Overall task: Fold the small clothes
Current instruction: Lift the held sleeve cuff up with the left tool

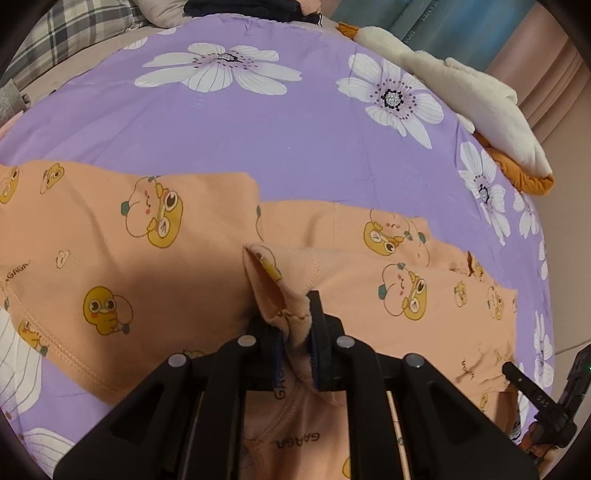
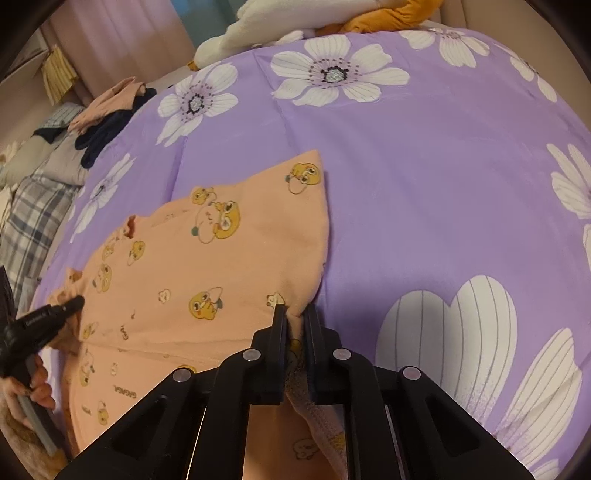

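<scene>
A small peach garment (image 1: 155, 236) with yellow duck prints lies spread on a purple flowered bedspread (image 1: 258, 129). My left gripper (image 1: 295, 321) is shut on a bunched fold of its hem, lifted slightly. In the right wrist view the same garment (image 2: 221, 258) lies to the left, and my right gripper (image 2: 295, 317) is shut on its near right corner. The right gripper also shows at the lower right of the left wrist view (image 1: 517, 373). The left gripper shows at the left edge of the right wrist view (image 2: 55, 310).
A white and orange plush toy (image 1: 480, 107) lies at the far right of the bed. A plaid pillow (image 1: 66, 33) and dark and pink clothes (image 2: 110, 110) sit at the far left. The bedspread (image 2: 443, 184) stretches beyond the garment.
</scene>
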`<state>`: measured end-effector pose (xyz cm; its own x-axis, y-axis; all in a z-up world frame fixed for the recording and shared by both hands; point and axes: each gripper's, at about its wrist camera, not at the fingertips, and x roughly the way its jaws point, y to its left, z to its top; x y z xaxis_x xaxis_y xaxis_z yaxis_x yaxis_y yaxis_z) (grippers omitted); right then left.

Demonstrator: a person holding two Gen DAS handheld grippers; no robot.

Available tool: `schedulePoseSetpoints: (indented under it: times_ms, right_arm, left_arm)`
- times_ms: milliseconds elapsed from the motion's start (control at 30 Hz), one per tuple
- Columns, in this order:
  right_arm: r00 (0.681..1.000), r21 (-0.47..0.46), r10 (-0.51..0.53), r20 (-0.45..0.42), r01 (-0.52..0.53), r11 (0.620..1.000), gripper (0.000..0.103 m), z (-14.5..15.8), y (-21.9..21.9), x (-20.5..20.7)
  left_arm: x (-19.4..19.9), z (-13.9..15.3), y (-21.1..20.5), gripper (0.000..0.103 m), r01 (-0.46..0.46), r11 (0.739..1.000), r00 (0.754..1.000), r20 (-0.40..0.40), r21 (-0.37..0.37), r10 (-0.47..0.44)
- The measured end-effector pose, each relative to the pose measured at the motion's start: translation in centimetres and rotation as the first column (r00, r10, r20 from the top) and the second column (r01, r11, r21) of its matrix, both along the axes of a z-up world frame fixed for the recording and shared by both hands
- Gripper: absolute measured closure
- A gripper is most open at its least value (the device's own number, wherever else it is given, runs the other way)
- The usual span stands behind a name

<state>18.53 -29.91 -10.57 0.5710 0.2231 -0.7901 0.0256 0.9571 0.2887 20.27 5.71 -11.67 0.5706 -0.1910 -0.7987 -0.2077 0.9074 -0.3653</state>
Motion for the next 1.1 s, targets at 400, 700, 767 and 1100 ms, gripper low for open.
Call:
schedulePoseSetpoints:
  times_ms: [400, 700, 767, 1100]
  right_arm:
    - [1.0, -0.102, -0.03, -0.008, 0.029, 0.994, 0.095, -0.2, 0.7, 0.4]
    - [0.995, -0.166, -0.068, 0.067, 0.078, 0.983, 0.05, 4.1, 0.0, -2.9]
    - [0.99, -0.128, -0.066, 0.121, 0.081, 0.989, 0.044, 6.2, -0.4, -4.8]
    - [0.959, 0.023, -0.131, 0.25, 0.129, 0.991, 0.026, 10.2, -0.8, -10.8]
  left_arm:
    - [-2.0, 2.4, 2.7, 0.083, -0.059, 0.994, 0.998, 0.018, 0.096, 0.058]
    - [-7.9, 6.0, 10.4, 0.044, -0.233, 0.972, 0.969, 0.083, -0.012, 0.233]
    - [-9.7, 6.7, 12.5, 0.032, -0.289, 0.957, 0.951, 0.106, -0.019, 0.29]
    - [-14.7, 3.6, 21.7, 0.023, -0.529, 0.841, 0.842, 0.056, -0.116, 0.537]
